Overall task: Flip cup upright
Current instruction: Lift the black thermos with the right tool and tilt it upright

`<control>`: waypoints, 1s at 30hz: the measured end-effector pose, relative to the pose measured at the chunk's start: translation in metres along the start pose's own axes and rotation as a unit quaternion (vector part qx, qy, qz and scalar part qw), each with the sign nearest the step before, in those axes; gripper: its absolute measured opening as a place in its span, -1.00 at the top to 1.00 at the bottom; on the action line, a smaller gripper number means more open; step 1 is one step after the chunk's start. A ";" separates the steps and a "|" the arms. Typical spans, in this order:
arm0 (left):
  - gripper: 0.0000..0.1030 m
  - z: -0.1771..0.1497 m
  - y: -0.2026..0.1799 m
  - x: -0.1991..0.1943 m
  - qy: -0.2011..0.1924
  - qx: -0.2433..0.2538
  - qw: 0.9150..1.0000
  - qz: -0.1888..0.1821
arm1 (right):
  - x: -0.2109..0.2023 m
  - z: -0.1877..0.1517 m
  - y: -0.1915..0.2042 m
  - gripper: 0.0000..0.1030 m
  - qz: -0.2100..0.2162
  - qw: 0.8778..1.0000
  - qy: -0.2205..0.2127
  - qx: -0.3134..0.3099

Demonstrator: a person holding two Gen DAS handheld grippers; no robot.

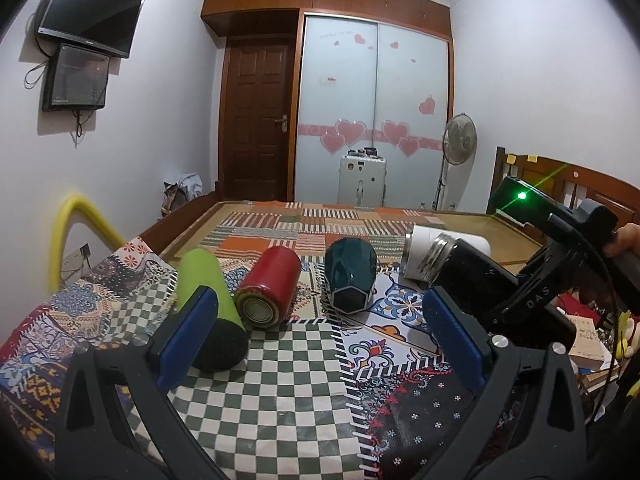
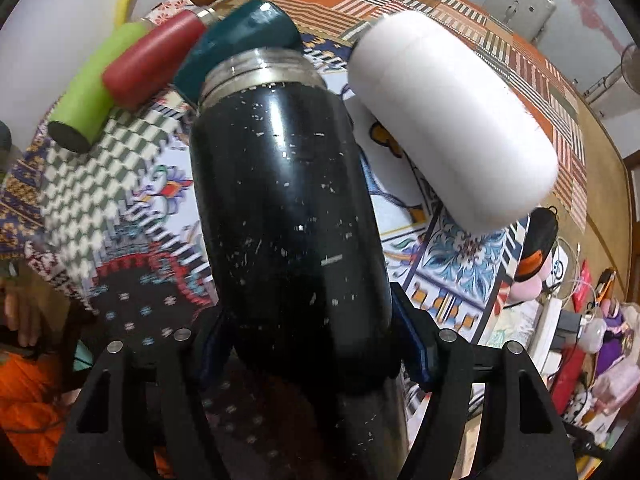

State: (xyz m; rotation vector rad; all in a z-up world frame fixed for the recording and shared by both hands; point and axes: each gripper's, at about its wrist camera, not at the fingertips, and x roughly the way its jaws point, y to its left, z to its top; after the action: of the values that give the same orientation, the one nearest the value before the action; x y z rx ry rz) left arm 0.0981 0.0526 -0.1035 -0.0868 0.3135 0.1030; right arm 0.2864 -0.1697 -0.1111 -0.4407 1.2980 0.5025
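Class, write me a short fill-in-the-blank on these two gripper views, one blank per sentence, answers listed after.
1. The right gripper is shut on the ____ cup.
2. The left gripper has its jaws ____.
3. The red cup lies between the teal cup and the ____ cup.
4. Beside the held cup lies a ____ cup.

Answers: black; open; green; white

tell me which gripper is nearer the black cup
Right. The right gripper is shut on the black cup, its fingers clamping both sides. The left gripper is open and empty, off to the cup's left above the checkered cloth.
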 end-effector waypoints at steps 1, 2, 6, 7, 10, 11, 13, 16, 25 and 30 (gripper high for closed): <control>-1.00 0.001 0.001 -0.004 -0.003 -0.001 1.000 0.001 | -0.004 -0.001 0.006 -0.28 0.000 1.000 -0.002 -0.003; -1.00 0.002 0.002 -0.007 -0.006 -0.001 1.000 0.002 | -0.008 -0.003 0.011 -0.28 0.000 1.000 -0.005 -0.005; -1.00 0.006 0.009 -0.022 -0.018 -0.003 1.000 0.006 | -0.024 -0.010 0.032 -0.27 0.003 1.000 -0.010 -0.016; -1.00 0.007 0.011 -0.025 -0.021 -0.004 1.000 0.008 | -0.025 -0.013 0.036 -0.26 0.001 1.000 -0.010 -0.019; -1.00 0.008 0.018 -0.036 -0.030 -0.008 0.999 0.012 | -0.032 -0.017 0.049 -0.25 0.000 0.999 -0.008 -0.033; -1.00 0.007 0.021 -0.039 -0.032 -0.011 0.999 0.014 | -0.032 -0.018 0.051 -0.25 0.001 0.999 -0.008 -0.037; -1.00 0.006 0.027 -0.045 -0.033 -0.017 0.999 0.016 | -0.036 -0.020 0.063 -0.25 0.001 0.999 -0.009 -0.045; -1.00 0.004 0.035 -0.051 -0.033 -0.025 0.999 0.020 | -0.032 -0.019 0.076 -0.25 0.001 0.999 -0.008 -0.052; -1.00 -0.002 0.054 -0.051 -0.018 -0.036 0.999 0.035 | -0.006 -0.006 0.103 -0.24 0.029 0.998 -0.009 -0.047; -1.00 -0.005 0.055 -0.042 -0.004 -0.031 0.999 0.043 | 0.008 0.001 0.106 -0.23 0.029 0.998 -0.027 -0.038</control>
State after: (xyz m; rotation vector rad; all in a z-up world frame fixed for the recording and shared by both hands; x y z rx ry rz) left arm 0.0507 0.1029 -0.0986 -0.1338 0.3056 0.1977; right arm 0.2275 -0.0819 -0.1221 -0.4510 1.2455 0.6109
